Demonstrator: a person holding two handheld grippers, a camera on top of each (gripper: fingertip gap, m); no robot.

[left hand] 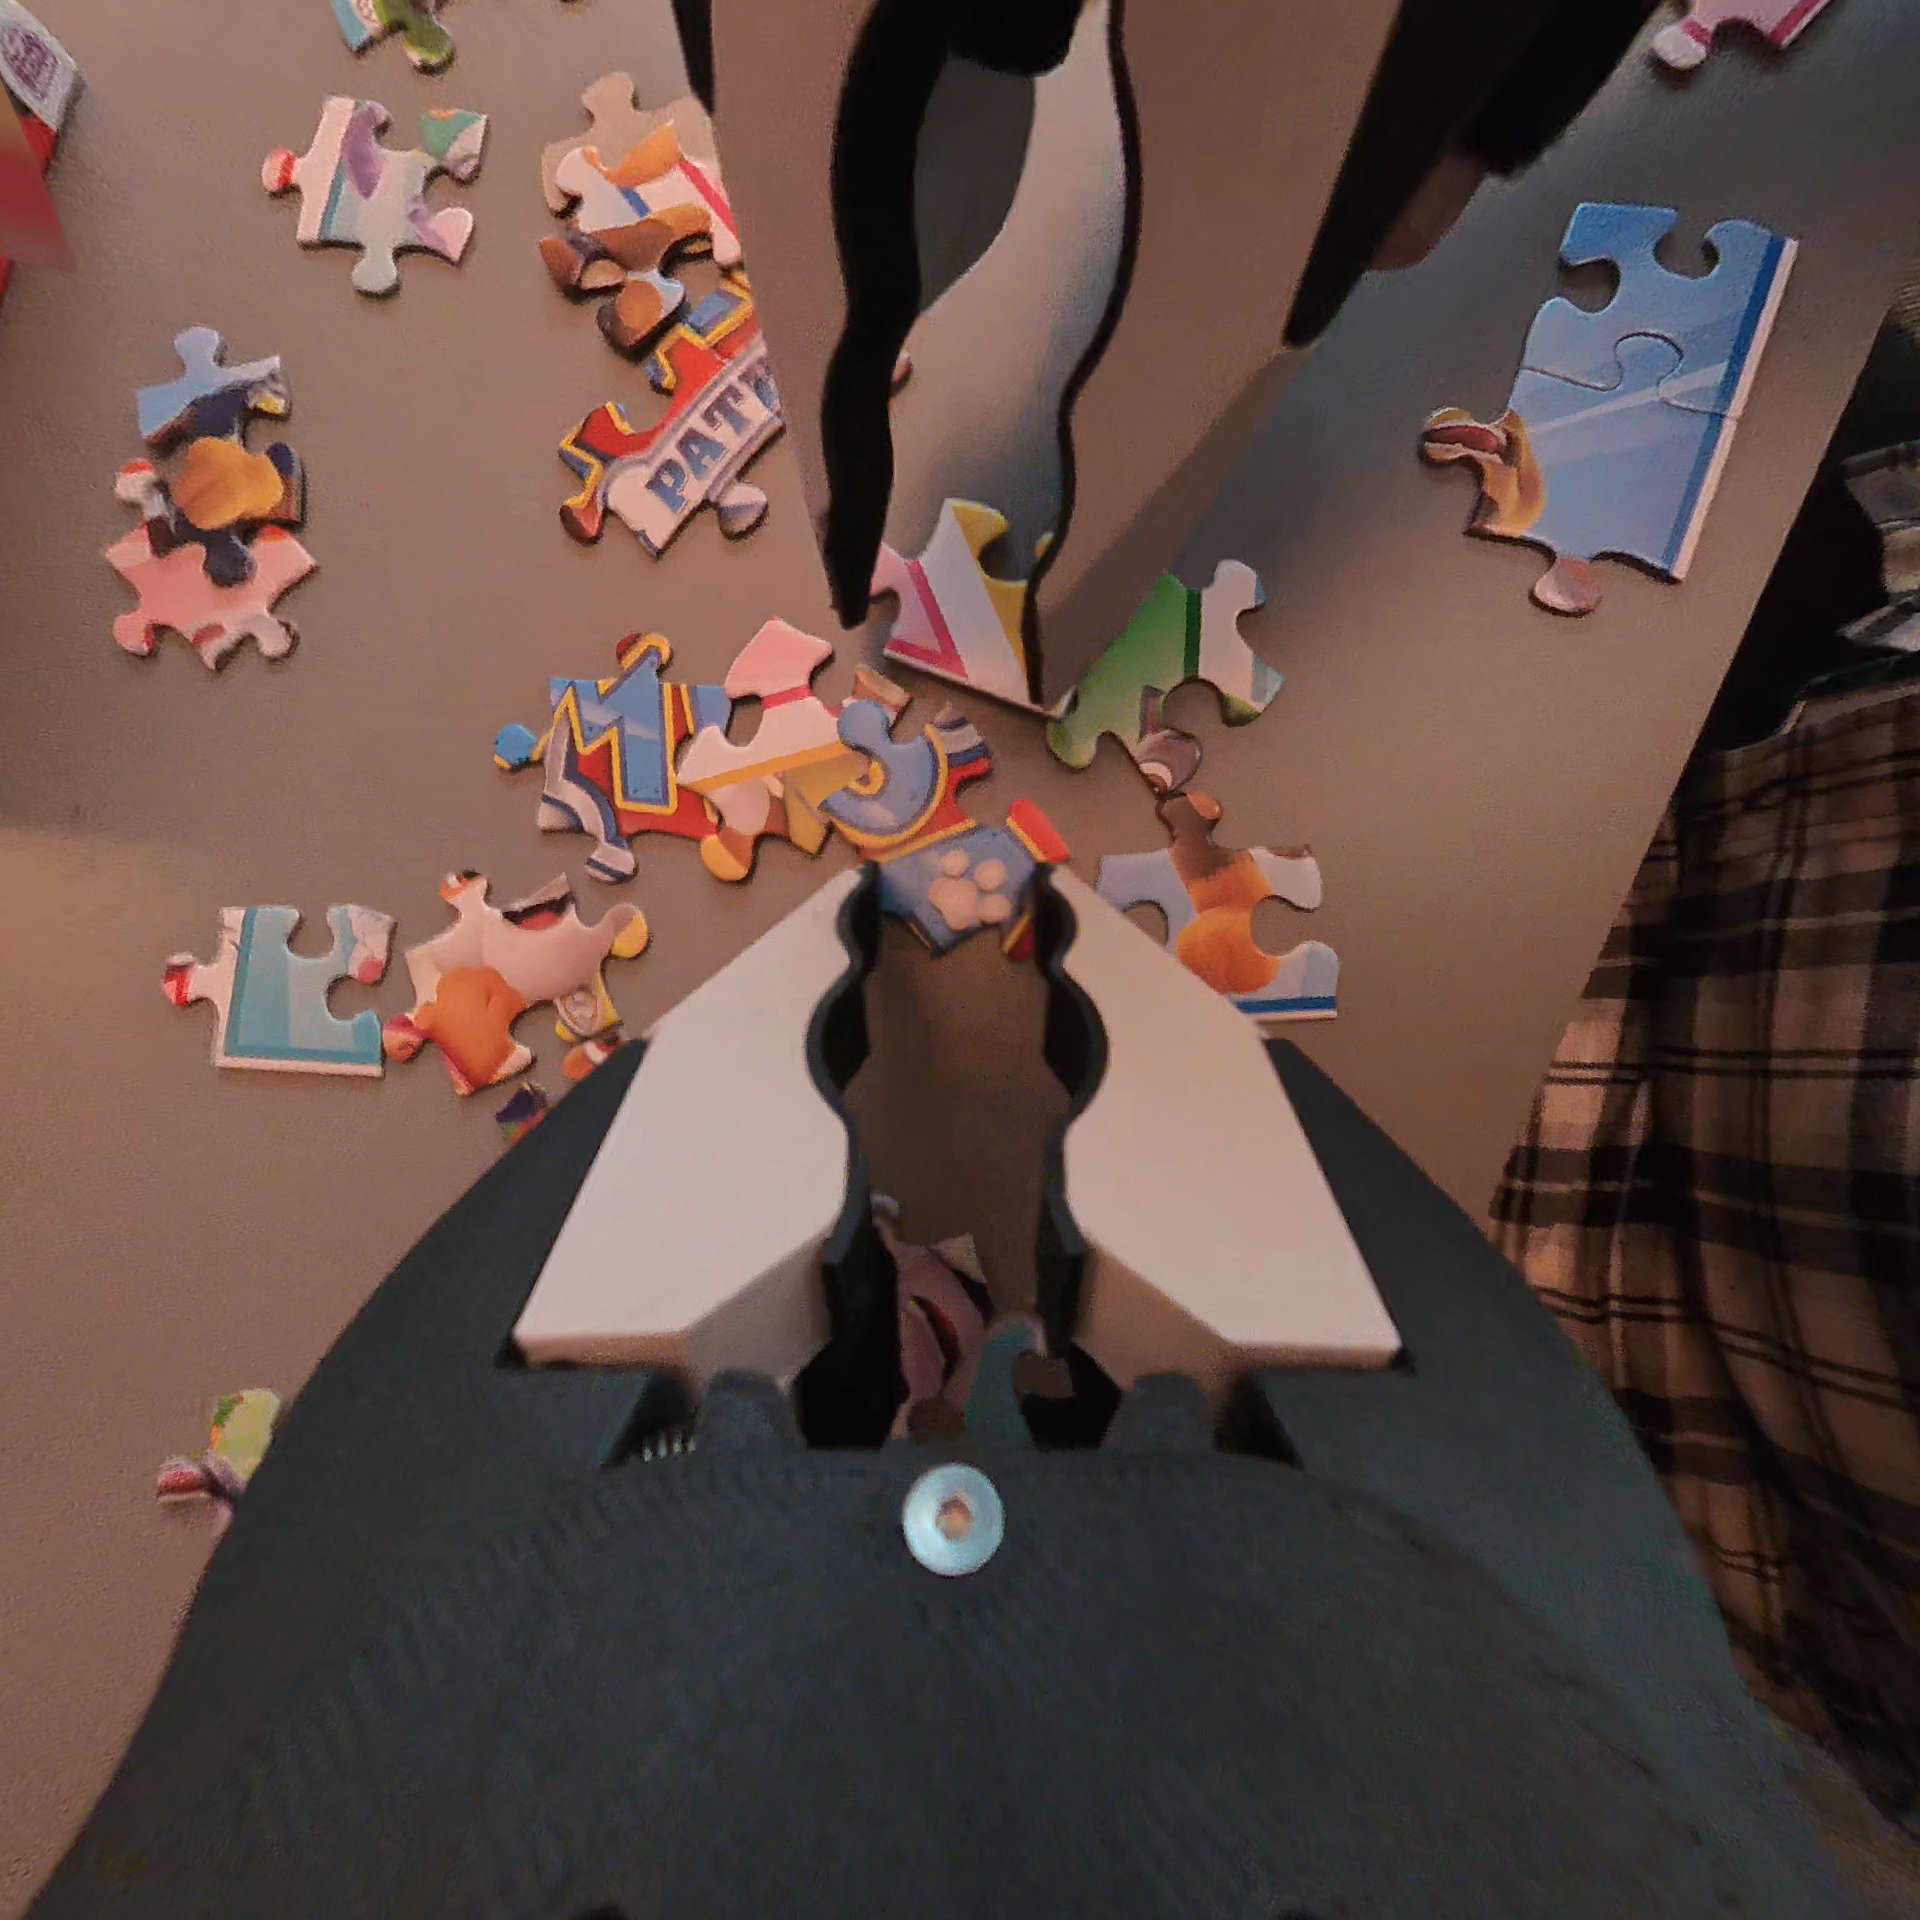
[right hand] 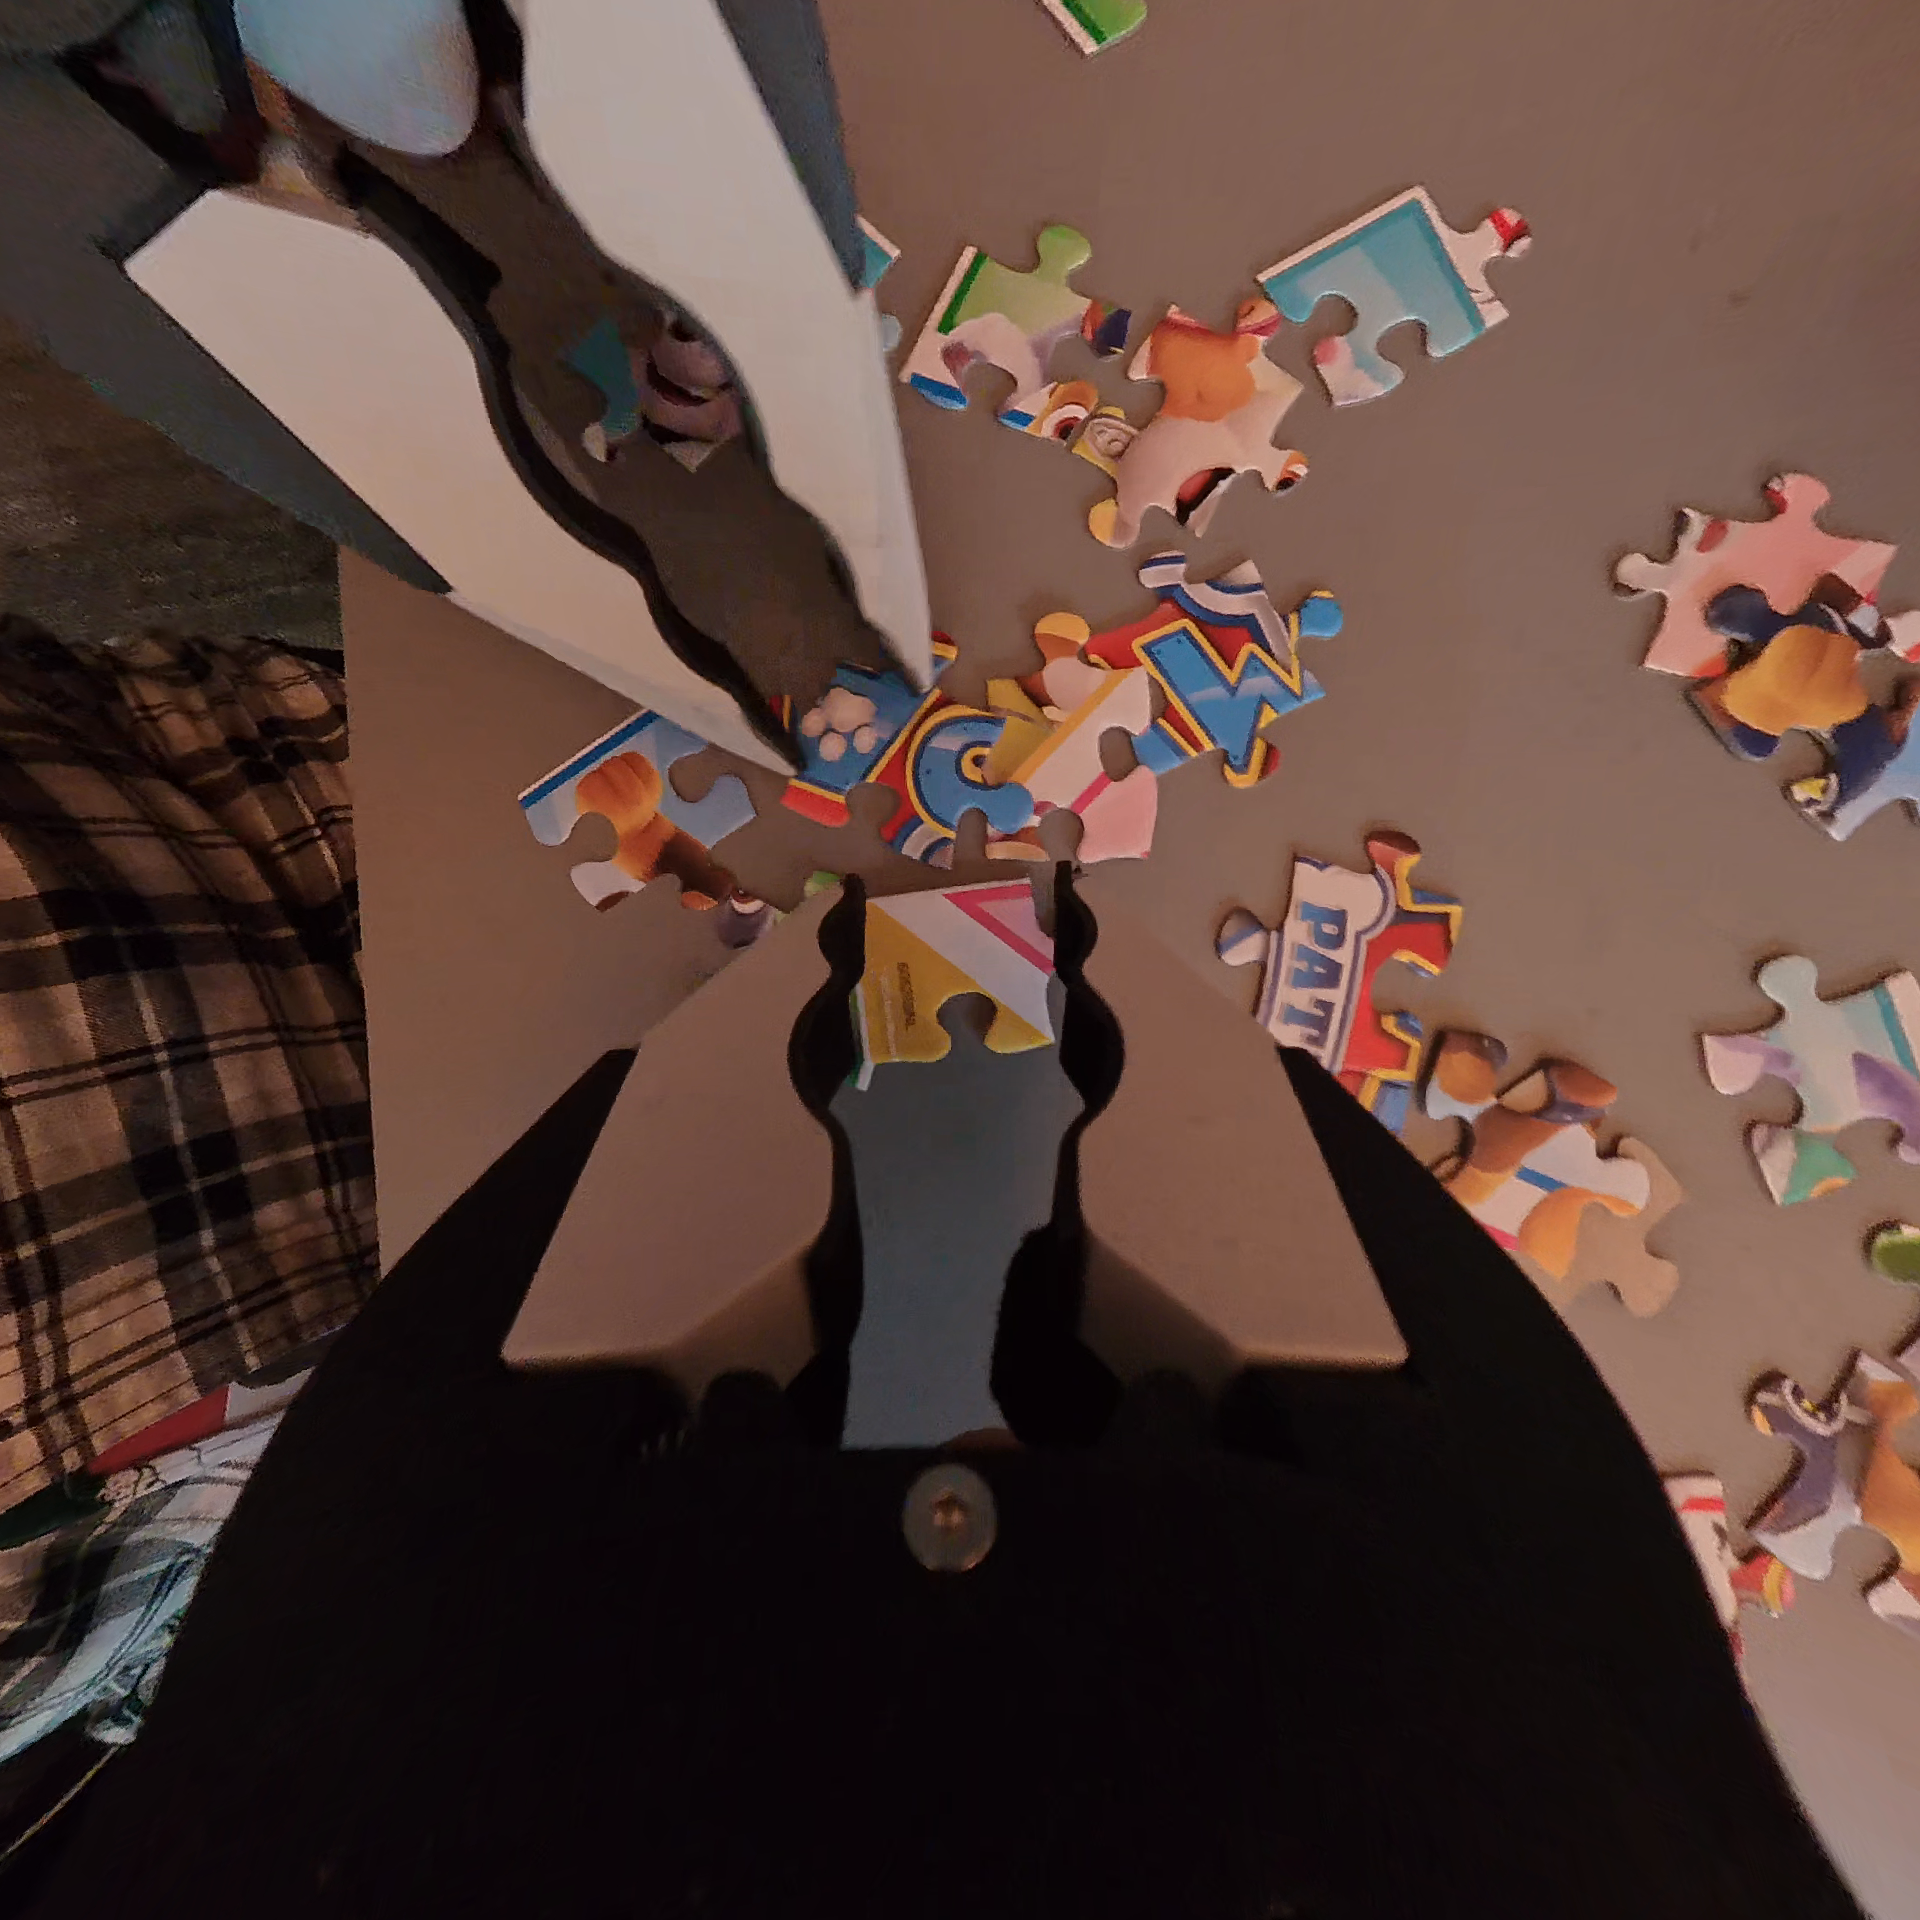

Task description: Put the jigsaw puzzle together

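Observation:
Colourful jigsaw pieces lie scattered on a grey-brown table (left hand: 436,665). My left gripper (left hand: 956,883) is closed around a blue paw-print piece (left hand: 961,899) at the near end of a partly joined cluster (left hand: 644,758). It also shows in the right wrist view (right hand: 857,722), upper left. My right gripper (right hand: 956,881) is shut on a yellow, white and pink striped piece (right hand: 956,966), held tilted just beside the cluster (right hand: 1226,675). In the left wrist view the right gripper (left hand: 945,634) comes in from the top with that piece (left hand: 956,623).
A green piece (left hand: 1143,665) lies next to the striped one. Two joined blue sky pieces (left hand: 1642,395) sit at the right, near the table edge. A lettered piece (left hand: 675,457) and a teal edge piece (left hand: 291,987) lie left. A person's plaid garment (left hand: 1714,1039) borders the table. One gripper's finger ends stand about 4 cm off the other's.

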